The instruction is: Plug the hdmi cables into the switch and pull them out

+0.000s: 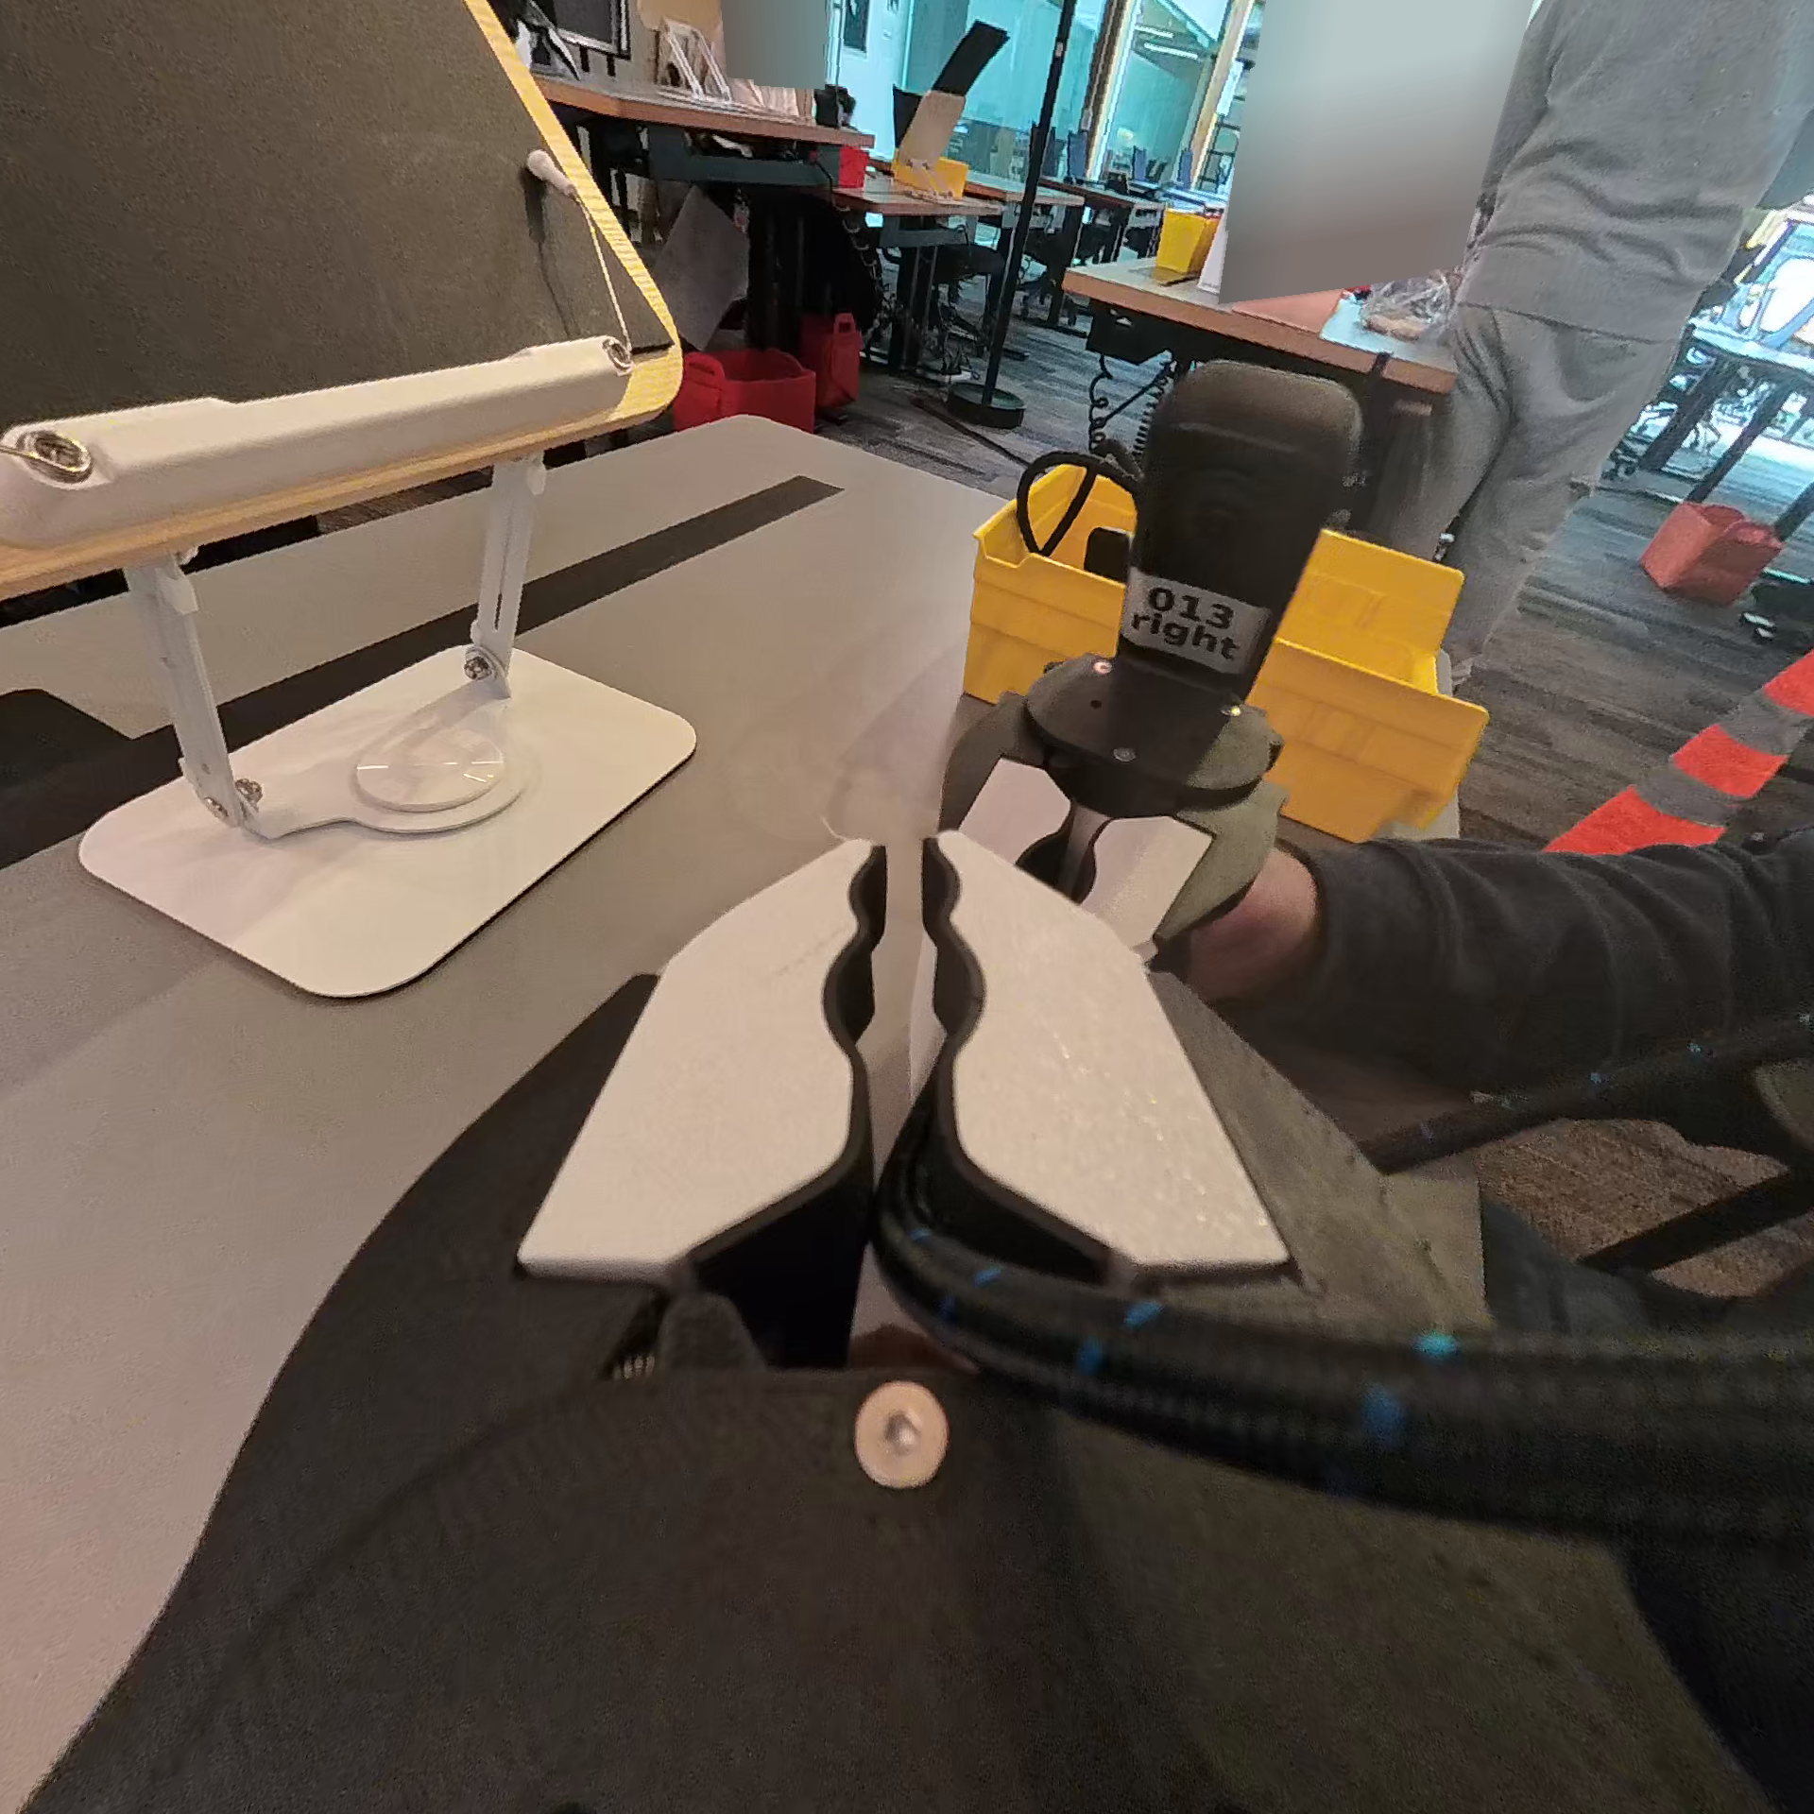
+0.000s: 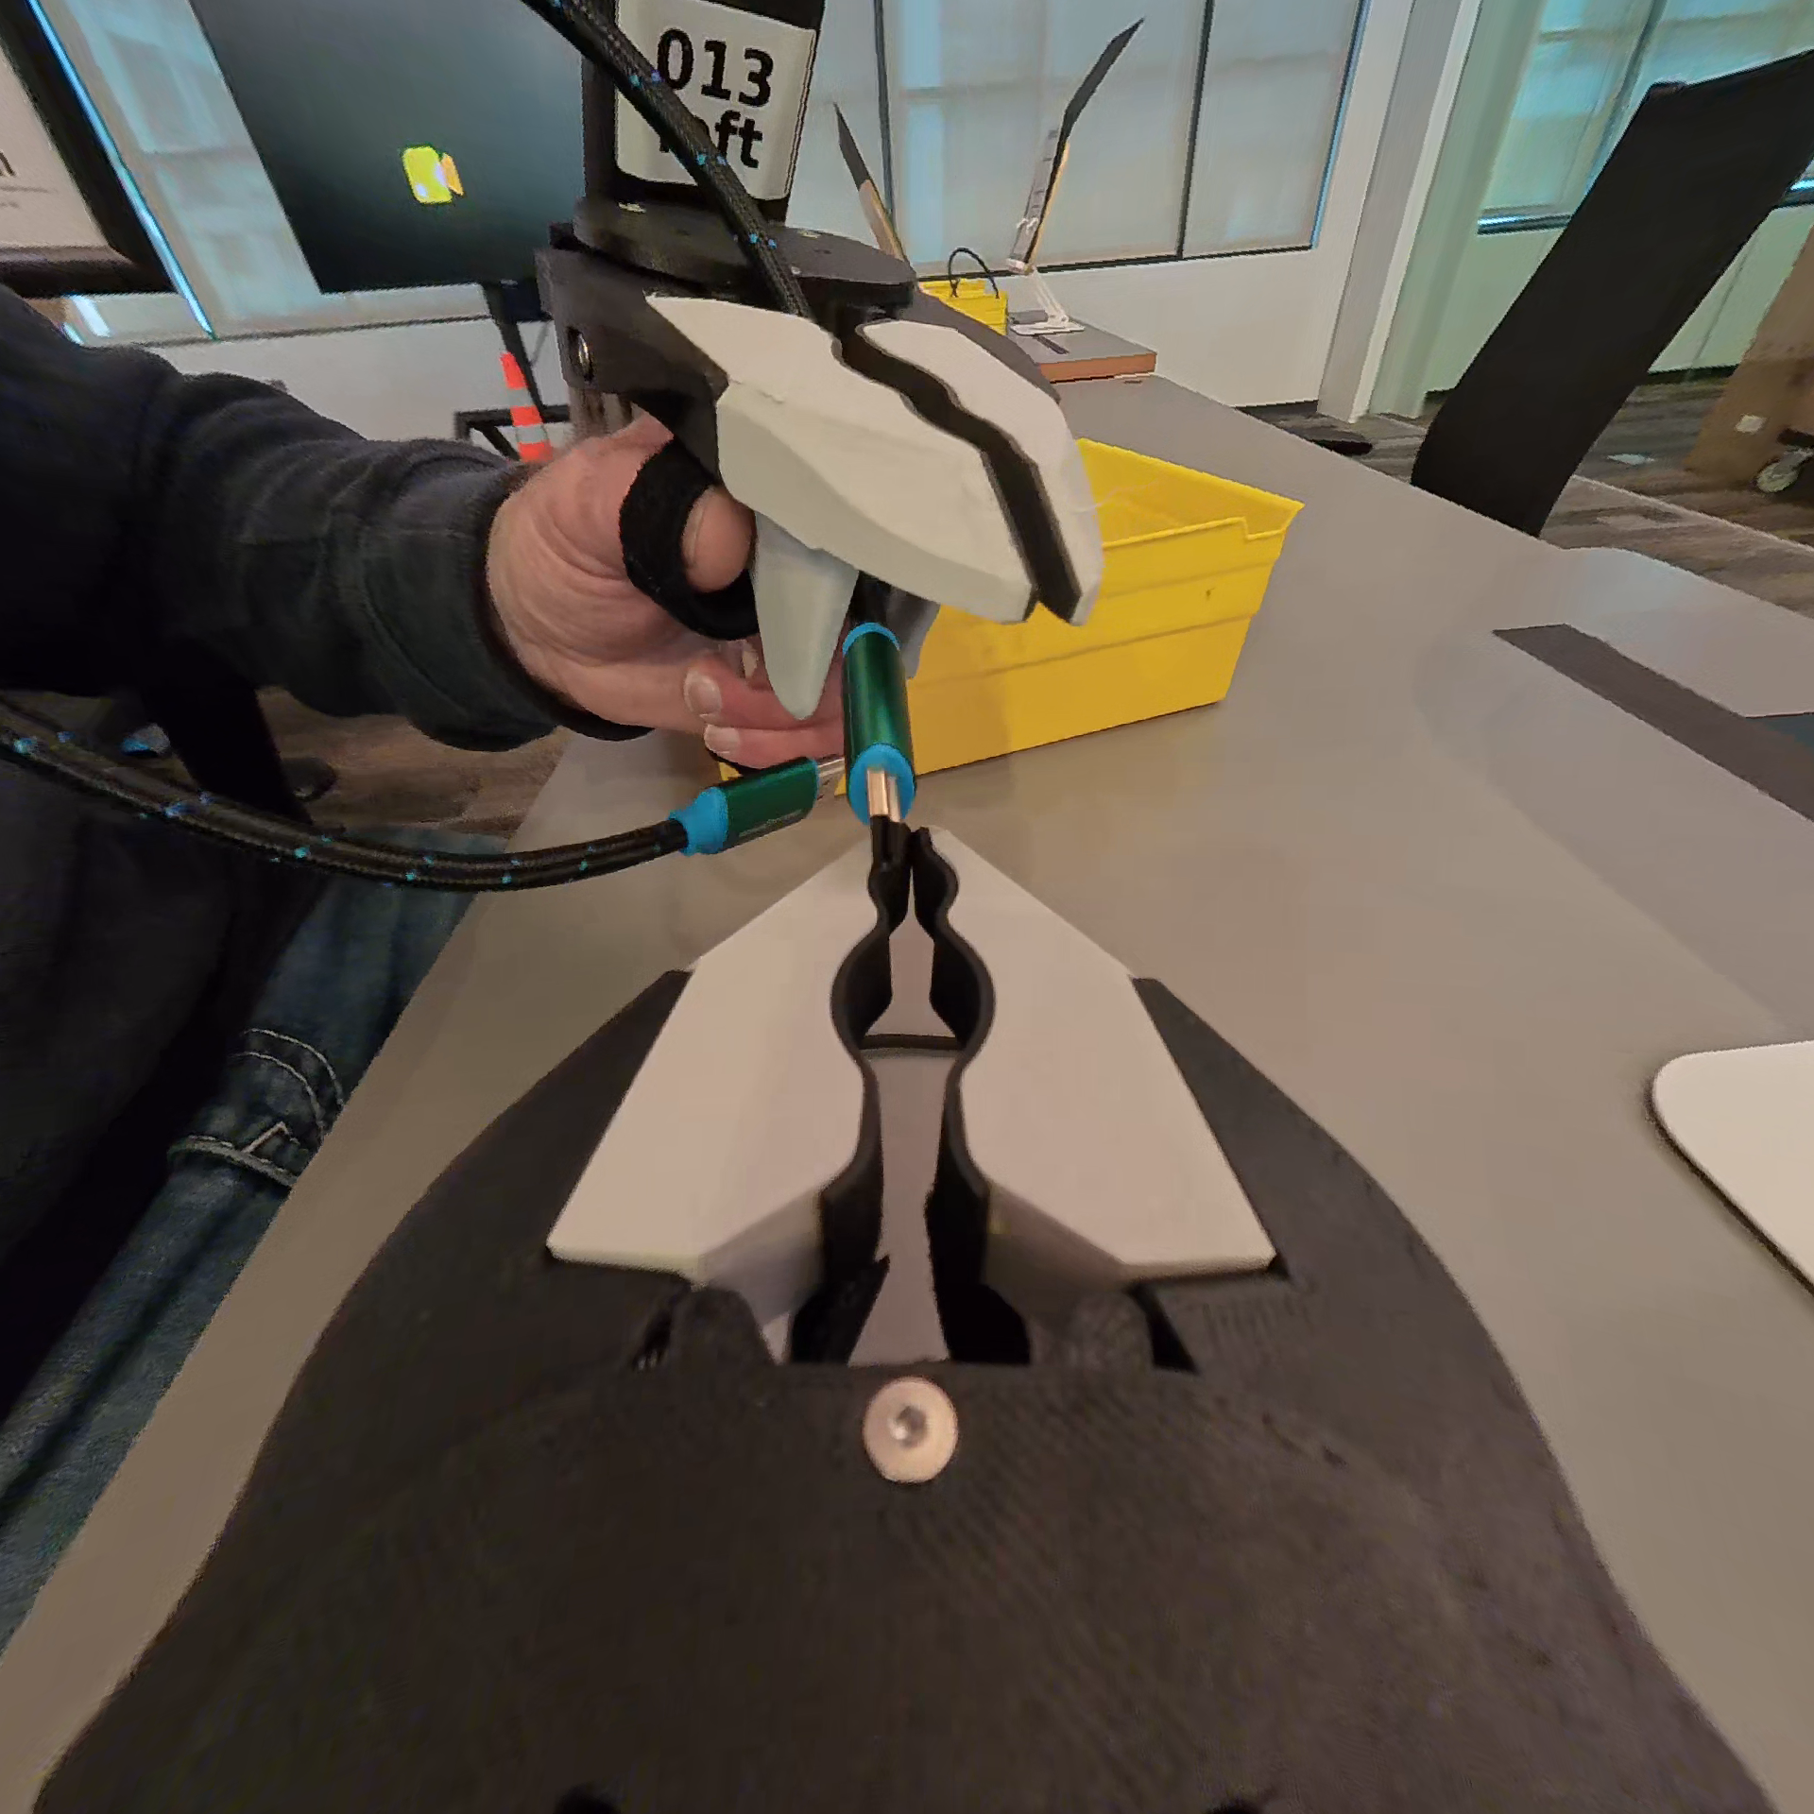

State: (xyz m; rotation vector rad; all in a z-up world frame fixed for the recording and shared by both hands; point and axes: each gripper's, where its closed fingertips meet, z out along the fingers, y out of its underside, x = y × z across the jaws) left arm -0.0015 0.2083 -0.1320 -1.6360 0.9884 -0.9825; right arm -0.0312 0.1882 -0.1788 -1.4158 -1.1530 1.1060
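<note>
In the right wrist view my right gripper (image 2: 903, 846) is shut on a thin black piece (image 2: 886, 856), seemingly the switch, mostly hidden between the tips. A green HDMI plug (image 2: 877, 721) stands upright with its metal end down at that piece. Its braided cable runs through the shut fingers of my left gripper (image 2: 1058, 599), which hovers above. A second green plug (image 2: 761, 800) lies level just left, and its braided cable (image 2: 393, 854) trails left. In the left wrist view my left gripper (image 1: 903, 849) is shut, with the cable (image 1: 1080, 1315) pinched near the finger bases.
A yellow bin (image 2: 1129, 609) stands on the grey table (image 2: 1374, 883) behind the grippers and also shows in the left wrist view (image 1: 1374, 687). A white stand (image 1: 393, 834) carrying a tilted board stands at the left. A person (image 1: 1571, 294) stands at the back right. My hands' fingertips stand some 6 cm from each other.
</note>
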